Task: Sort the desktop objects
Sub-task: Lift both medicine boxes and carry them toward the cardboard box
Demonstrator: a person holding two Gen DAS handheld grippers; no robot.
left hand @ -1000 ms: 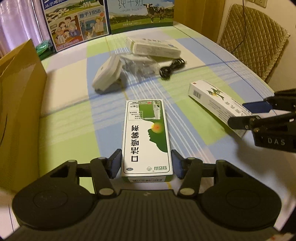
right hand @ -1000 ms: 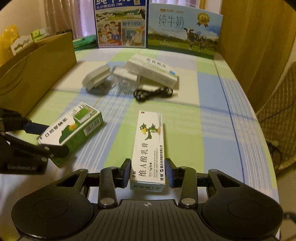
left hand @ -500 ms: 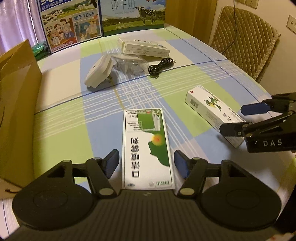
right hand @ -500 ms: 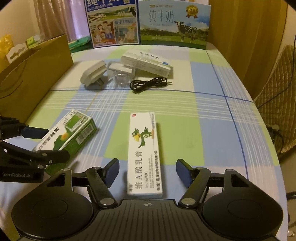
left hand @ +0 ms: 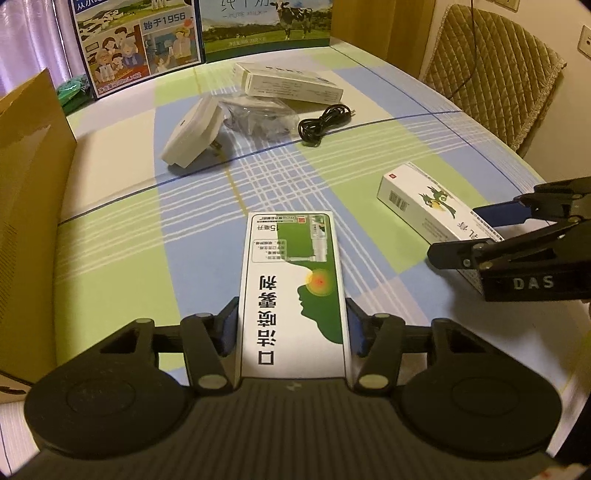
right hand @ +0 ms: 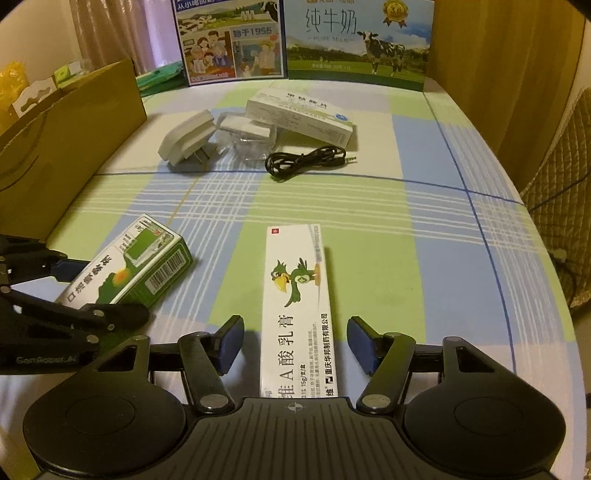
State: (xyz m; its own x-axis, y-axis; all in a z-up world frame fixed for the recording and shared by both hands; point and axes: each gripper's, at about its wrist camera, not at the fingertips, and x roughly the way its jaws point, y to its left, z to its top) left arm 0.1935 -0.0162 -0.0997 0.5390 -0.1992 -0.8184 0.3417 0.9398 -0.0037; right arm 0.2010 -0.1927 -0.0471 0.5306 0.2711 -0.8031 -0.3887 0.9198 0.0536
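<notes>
A green and white medicine box (left hand: 291, 288) lies lengthwise between my left gripper's (left hand: 291, 328) pads, which press both of its long sides. In the right wrist view the same green box (right hand: 129, 273) sits at the left with the left gripper (right hand: 107, 288) around it. A long white ointment box with a green bird (right hand: 295, 295) lies on the checked tablecloth (right hand: 406, 229). My right gripper (right hand: 295, 343) is open around its near end, with a gap on each side. In the left wrist view the ointment box (left hand: 424, 199) and the right gripper (left hand: 469, 236) appear at the right.
A brown cardboard container (left hand: 29, 184) stands along the left edge. Farther back lie a white plug adapter (left hand: 192, 136), a clear plastic packet (left hand: 255, 118), a black cable (left hand: 325, 122) and a long white box (left hand: 291, 86). Milk cartons (left hand: 266, 26) line the back, and a quilted chair (left hand: 491, 74) stands right.
My left gripper's pads stood slightly off the green box half a second ago and now press it. My right gripper held the ointment box a second ago, then opened and stays open.
</notes>
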